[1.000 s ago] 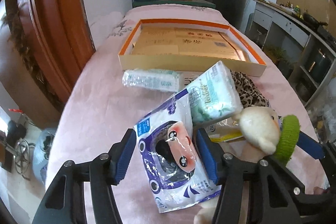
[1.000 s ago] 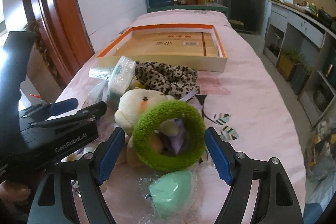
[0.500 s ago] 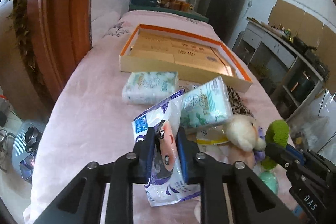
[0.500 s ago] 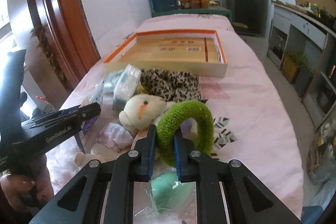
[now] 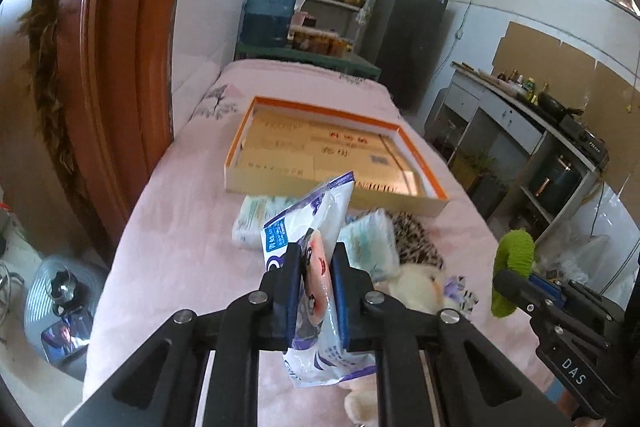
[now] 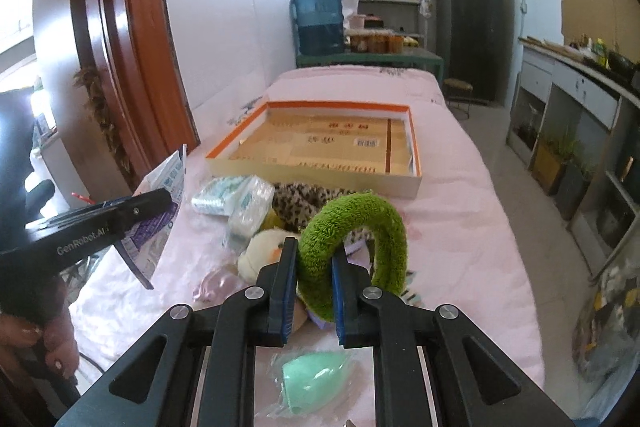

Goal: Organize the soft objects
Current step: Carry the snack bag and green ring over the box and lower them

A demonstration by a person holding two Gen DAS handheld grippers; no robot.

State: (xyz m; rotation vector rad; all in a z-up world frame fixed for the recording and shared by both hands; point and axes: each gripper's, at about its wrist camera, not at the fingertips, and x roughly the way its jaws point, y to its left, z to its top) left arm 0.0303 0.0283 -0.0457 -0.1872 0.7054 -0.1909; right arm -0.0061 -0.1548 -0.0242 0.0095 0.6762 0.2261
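Both grippers had just clamped and lifted: left gripper (image 5: 316,291) grasped the plastic pouch (image 5: 316,227) between its jaws, right gripper (image 6: 314,287) pinched the green ring (image 6: 356,231), both clear of the pile, ready for the box (image 6: 414,183) ahead.

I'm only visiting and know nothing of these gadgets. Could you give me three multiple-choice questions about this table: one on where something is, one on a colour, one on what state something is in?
1. Where is the tray?
A. beyond the pile of soft things
B. on the floor
C. under the leopard-print cloth

2. What colour is the fuzzy ring?
A. red
B. green
C. black

3. What state is the left gripper in?
A. wide open
B. shut on nothing
C. shut on the plastic packet

Answers:
1 A, it lies farther up the pink table than the pile.
2 B, its plush is bright green.
3 C, the jaws pinch the packet from both sides.
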